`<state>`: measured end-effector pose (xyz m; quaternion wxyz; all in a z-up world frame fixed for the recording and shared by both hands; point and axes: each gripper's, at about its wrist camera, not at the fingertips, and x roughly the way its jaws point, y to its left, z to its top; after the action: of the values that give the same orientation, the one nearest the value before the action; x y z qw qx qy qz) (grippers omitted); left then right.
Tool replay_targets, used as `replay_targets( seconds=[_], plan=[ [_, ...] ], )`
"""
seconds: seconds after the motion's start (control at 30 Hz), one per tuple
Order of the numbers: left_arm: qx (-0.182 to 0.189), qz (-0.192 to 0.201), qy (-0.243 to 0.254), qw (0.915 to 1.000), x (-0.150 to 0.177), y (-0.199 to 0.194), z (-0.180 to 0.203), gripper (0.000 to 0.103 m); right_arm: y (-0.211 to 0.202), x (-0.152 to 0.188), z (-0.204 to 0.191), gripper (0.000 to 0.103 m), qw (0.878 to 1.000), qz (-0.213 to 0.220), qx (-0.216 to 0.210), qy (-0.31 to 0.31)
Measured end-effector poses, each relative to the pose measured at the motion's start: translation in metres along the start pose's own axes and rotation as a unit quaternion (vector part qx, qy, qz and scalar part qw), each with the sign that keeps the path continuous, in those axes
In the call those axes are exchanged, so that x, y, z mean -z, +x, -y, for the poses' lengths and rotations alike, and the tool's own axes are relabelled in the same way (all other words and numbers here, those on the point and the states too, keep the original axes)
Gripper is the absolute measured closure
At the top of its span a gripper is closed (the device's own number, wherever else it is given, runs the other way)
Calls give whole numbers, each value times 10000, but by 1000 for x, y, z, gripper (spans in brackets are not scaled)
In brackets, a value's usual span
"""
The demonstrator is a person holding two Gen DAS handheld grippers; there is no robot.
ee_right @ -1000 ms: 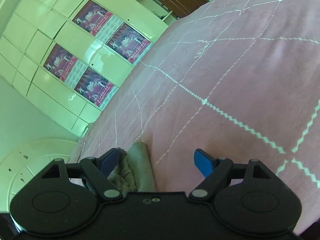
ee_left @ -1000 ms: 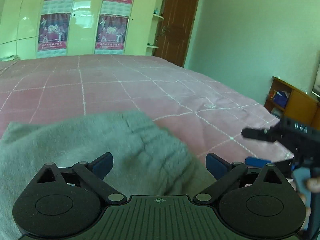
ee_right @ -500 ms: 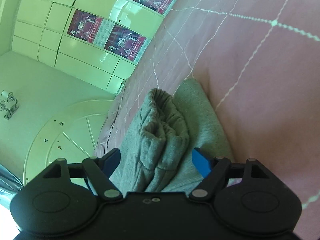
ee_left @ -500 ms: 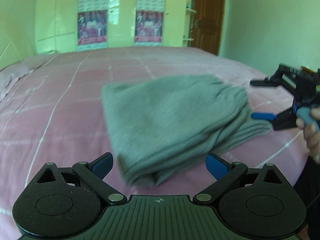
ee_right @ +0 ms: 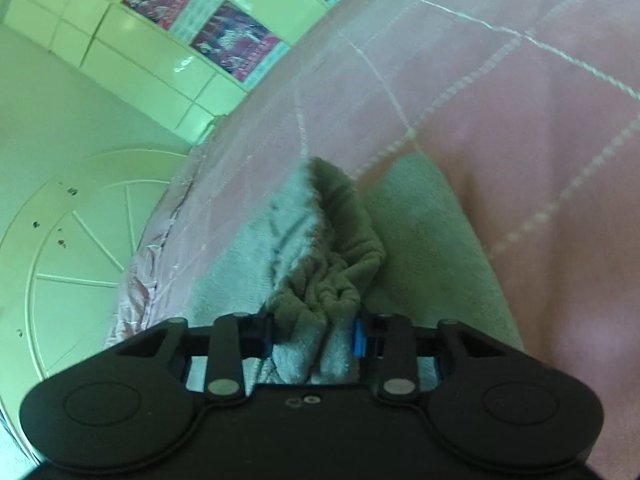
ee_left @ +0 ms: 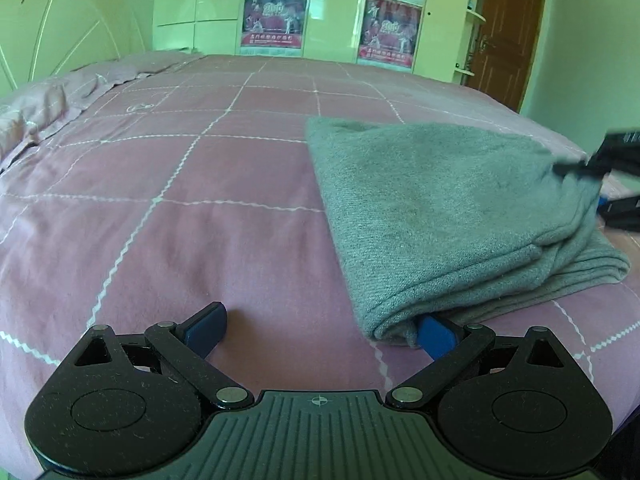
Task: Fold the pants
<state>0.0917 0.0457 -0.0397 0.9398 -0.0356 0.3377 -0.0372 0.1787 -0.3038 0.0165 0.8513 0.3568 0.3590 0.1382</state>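
Grey folded pants (ee_left: pixel 440 208) lie on the pink checked bedspread (ee_left: pixel 180 220), right of centre in the left wrist view. My left gripper (ee_left: pixel 320 328) is open low over the bed at the pants' near corner. Its right pad (ee_left: pixel 436 336) sits tucked under the folded edge, while its left pad (ee_left: pixel 206 326) stands over bare bedspread. In the right wrist view the bunched end of the pants (ee_right: pixel 320 288) fills the gap of my right gripper (ee_right: pixel 312 338), whose jaws are closing on it. That right gripper (ee_left: pixel 616 152) shows blurred at the pants' far right end.
Crumpled pink bedding (ee_left: pixel 36 116) lies at the far left by the round headboard (ee_right: pixel 80 248). Wardrobe doors with posters (ee_left: pixel 276 16) stand behind the bed, and a brown door (ee_left: pixel 508 28) is at the far right. The bed's edge runs just right of the pants.
The left gripper swung left and lower, so the pants now lie to its right with one pad under their corner. The right gripper moved onto the bunched end and its jaws narrowed on it.
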Motion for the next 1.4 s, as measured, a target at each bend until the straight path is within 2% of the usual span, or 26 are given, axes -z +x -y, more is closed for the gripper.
replay_targets(
  seconds=[0.13,0.23,0.3,0.33,0.37,0.4,0.43,0.47,0.6,0.67,0.77,0.83,0.93,1.0,1.03,1.1,1.23,1.3,1.4],
  plan=[
    [-103,26,-89,9999,1,-1,2,5,-37,-19,-44,81,9962,497,-548,-462],
    [-80,36,-81,9999,2,-2,4,3,-69,-19,-45,81,9924,878,-641,-582],
    [-107,32,-63,9999,3,-2,6,3,-69,-9,-13,81,9955,837,-294,-327],
    [-107,22,-74,9999,3,-1,5,3,-58,-2,16,80,9975,703,-18,74],
    [-104,17,-85,9999,2,-1,5,3,-39,7,51,80,9964,332,335,711],
    [-103,20,-99,9999,2,-1,5,3,-29,17,83,80,9906,58,462,1289],
    [-77,18,-114,9999,2,-1,5,2,-33,25,100,80,9856,282,60,1668],
    [-86,0,-117,9999,1,-1,4,2,-36,29,103,80,9837,344,-136,1759],
    [-101,6,-183,9998,1,0,4,2,-38,25,88,78,9895,295,-1,1415],
    [-84,46,-260,9996,1,-1,3,2,-39,19,84,78,9896,282,-62,1412],
    [-39,95,-427,9990,1,-1,-3,2,-45,20,79,78,9899,456,-402,1283],
    [-24,84,-427,9991,2,1,-3,2,-33,22,86,77,9930,255,248,1125],
    [-49,52,-345,9994,2,1,1,2,-35,21,99,77,9889,253,-36,1465],
    [-42,30,-347,9994,2,-1,0,2,-44,19,93,67,9894,359,1,1405],
    [-34,15,-362,9993,1,-4,-1,2,-51,18,89,64,9903,488,90,1296],
    [31,38,-437,9990,2,-11,-4,2,-68,18,81,50,9906,856,436,975],
    [345,450,-962,9937,3,-37,-23,2,-89,8,66,50,9879,1357,620,431],
    [242,706,-1068,9915,-2,-40,-29,2,-81,-2,48,52,9895,1326,579,43],
    [224,831,-1156,9896,-34,-20,-32,2,-48,-12,14,55,9925,979,448,-587]
  ],
)
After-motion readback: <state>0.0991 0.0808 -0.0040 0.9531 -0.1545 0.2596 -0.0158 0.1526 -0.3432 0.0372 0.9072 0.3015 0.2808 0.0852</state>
